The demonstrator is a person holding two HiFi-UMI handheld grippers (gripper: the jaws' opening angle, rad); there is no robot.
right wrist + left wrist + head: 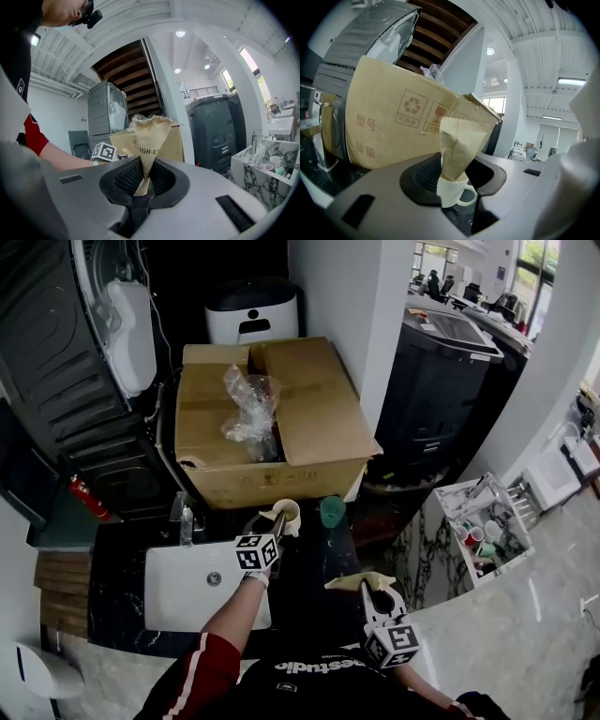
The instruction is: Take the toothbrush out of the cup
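A white cup (292,513) (452,193) stands on the black counter in front of the cardboard box. A tan paper toothbrush packet (458,143) (278,516) stands upright in it. My left gripper (279,527) (457,177) reaches level to the cup; its jaws stand apart on either side of the packet, with a gap showing on the right. Nearer to me, my right gripper (368,590) (142,182) is shut on the lower end of a second tan paper packet (151,136) (352,580), which fans out above the jaws.
A large cardboard box (272,418) (389,126) with crumpled plastic in it rises just behind the cup. A green cup (332,511) stands right of the white one. A white sink (178,589) with a faucet (185,519) lies to the left. A marble shelf (480,531) with small cups stands at right.
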